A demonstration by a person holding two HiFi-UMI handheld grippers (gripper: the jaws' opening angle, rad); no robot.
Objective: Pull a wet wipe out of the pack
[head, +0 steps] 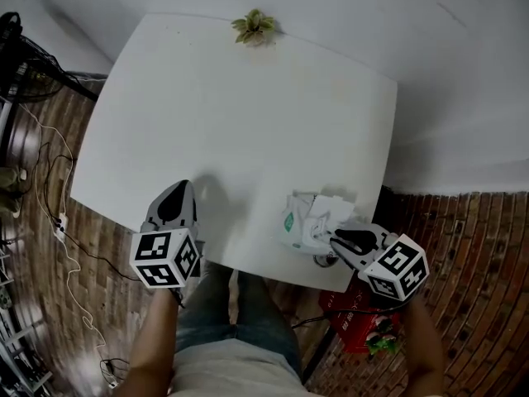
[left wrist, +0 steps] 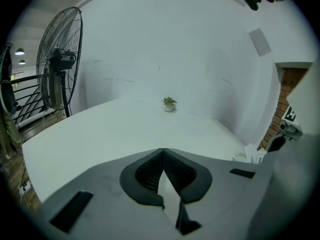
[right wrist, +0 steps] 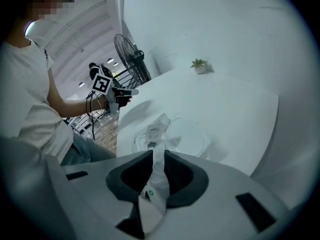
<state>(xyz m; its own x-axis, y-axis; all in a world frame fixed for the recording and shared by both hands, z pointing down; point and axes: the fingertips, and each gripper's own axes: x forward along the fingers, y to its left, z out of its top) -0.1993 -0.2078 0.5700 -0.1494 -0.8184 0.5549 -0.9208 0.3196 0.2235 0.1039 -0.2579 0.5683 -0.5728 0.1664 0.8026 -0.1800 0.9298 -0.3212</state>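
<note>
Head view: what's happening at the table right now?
A person works two handheld grippers over a white table. The right gripper is clamped on the near end of the white, green-marked wet wipe pack at the table's near edge. A crumpled white wipe pokes from its top. The left gripper is shut and empty.

Dim, cool, even light is falling from above, so the white table (head: pixel 248 106) is reading grey and the left gripper (head: pixel 181 188) is casting only a soft shadow beside it. Both gripper views are bending lines at their edges and darkening to black corners. Close to the lens, the right gripper (right wrist: pixel 158 153) and the pack (right wrist: pixel 156 183) are blurring, while lamps (left wrist: pixel 20 51) are glowing small at far left.
</note>
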